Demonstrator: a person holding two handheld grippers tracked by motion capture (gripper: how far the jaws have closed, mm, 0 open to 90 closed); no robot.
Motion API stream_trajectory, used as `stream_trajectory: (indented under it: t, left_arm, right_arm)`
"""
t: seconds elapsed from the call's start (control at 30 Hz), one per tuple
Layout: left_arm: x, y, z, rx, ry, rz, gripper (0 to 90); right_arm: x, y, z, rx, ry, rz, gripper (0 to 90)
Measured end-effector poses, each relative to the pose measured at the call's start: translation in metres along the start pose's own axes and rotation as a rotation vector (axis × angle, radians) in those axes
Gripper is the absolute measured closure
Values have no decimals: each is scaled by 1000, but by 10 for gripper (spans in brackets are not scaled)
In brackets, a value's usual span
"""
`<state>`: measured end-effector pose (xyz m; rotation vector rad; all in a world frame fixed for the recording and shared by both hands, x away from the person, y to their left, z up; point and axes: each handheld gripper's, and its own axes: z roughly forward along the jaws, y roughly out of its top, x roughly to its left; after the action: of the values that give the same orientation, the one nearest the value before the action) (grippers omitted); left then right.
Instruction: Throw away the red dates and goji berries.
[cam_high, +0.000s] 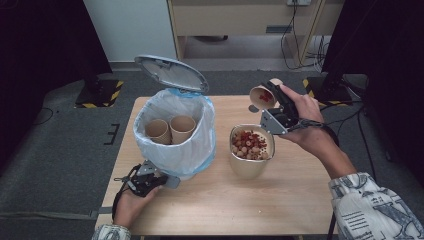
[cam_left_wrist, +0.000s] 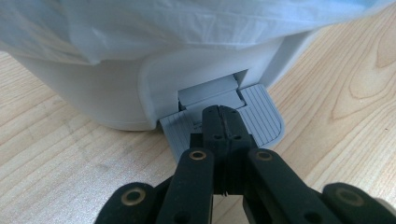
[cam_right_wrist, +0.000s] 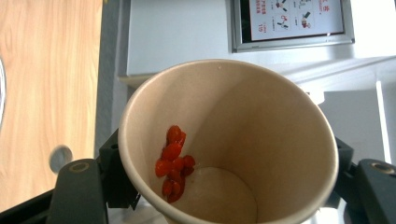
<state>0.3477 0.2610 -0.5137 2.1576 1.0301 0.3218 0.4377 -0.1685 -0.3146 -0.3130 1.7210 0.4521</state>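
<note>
The jaws of the right gripper (cam_high: 270, 96) are closed on the sides of a tan paper cup (cam_right_wrist: 229, 140), one jaw on each side of its wall. The cup lies tilted, its mouth turned to about 8 o'clock in the high view, above and a little behind the large tan paper bowl (cam_high: 251, 150) full of red and beige pieces. A small clump of red dried berries (cam_right_wrist: 173, 163) sticks to the inner wall of the cup, so I judge the emptying step is not finished.

The jaws of the left gripper (cam_left_wrist: 223, 122) are pressed together with nothing between them. Their tips rest on the grey ribbed pedal (cam_left_wrist: 264, 119) at the foot of the white pedal bin (cam_high: 175, 132), at 7 o'clock on the wooden surface (cam_high: 240, 200). The grey lid (cam_high: 172, 72) stands open, and two empty tan cups (cam_high: 170, 129) sit inside the plastic liner.

The next move probably calls for shaking the last berries into the bowl, then carrying the cup toward 9 o'clock over the bin while the pedal is pressed down.
</note>
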Motion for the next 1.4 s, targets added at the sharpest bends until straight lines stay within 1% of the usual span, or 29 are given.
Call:
stream_trajectory:
  t: [0.03, 0.07, 0.1, 0.17, 0.27, 0.3, 0.37, 0.43, 0.47, 0.53, 0.67, 0.7, 0.73, 0.77, 0.8, 0.83, 1.03, 1.07, 1.27, 1.37, 1.4]
  left_arm:
    - [0, 0, 0, 0, 0, 0, 900]
    - [0, 0, 0, 0, 0, 0, 900]
    - [0, 0, 0, 0, 0, 0, 900]
    - [0, 0, 0, 0, 1, 1, 900]
    - [0, 0, 0, 0, 0, -1, 900]
    - [0, 0, 0, 0, 0, -1, 900]
    - [0, 0, 0, 0, 0, 0, 900]
    - [0, 0, 0, 0, 0, 0, 900]
    - [0, 0, 0, 0, 0, 0, 900]
    - [0, 0, 0, -1, 0, -1, 900]
    - [0, 0, 0, -1, 0, -1, 900]
    - [0, 0, 0, 0, -1, -1, 900]
    - [0, 0, 0, -1, -1, -1, 900]
    - [0, 0, 0, -1, -1, -2, 900]
    - [0, 0, 0, -1, -1, -1, 900]
    - [0, 0, 0, -1, -1, -1, 900]
    - [0, 0, 0, -1, 0, 0, 900]
    - [0, 0, 0, -1, 0, 0, 900]
    - [0, 0, 0, -1, -1, -1, 900]
    - [0, 0, 0, -1, 0, -1, 900]
    - [0, 0, 0, -1, 0, -1, 900]
  right_arm:
    - [0, 0, 0, 0, 0, 0, 285]
    - [-2, 0, 0, -9, 1, 32, 285]
    - [-2, 0, 0, -9, 1, 32, 285]
    - [-4, -1, 1, -7, -2, 61, 284]
    - [-5, -2, 1, -9, 0, 73, 283]
    - [-4, -3, 1, -11, 3, 89, 283]
    - [-4, -4, 1, -10, 3, 94, 282]
    - [-4, -5, 1, -14, 4, 122, 281]
    - [-4, -5, 1, -14, 4, 122, 281]
    - [-4, -6, 2, -20, 10, 141, 281]
    - [-4, -6, 2, -22, 10, 156, 281]
    - [-5, -6, 2, -24, 10, 167, 281]
    - [-6, -7, 1, -34, 11, 195, 281]
    - [-6, -7, 1, -34, 11, 195, 281]
    - [-8, -7, 1, -42, 12, 225, 281]
    - [-8, -7, 1, -42, 12, 225, 281]
    - [-12, -7, 1, -75, 17, 315, 281]
    - [-12, -7, 1, -75, 17, 315, 281]
    - [-13, -4, 2, -97, 24, 372, 281]
    - [-13, -3, 2, -102, 26, 377, 281]
    - [-14, -2, 2, -106, 30, 387, 281]
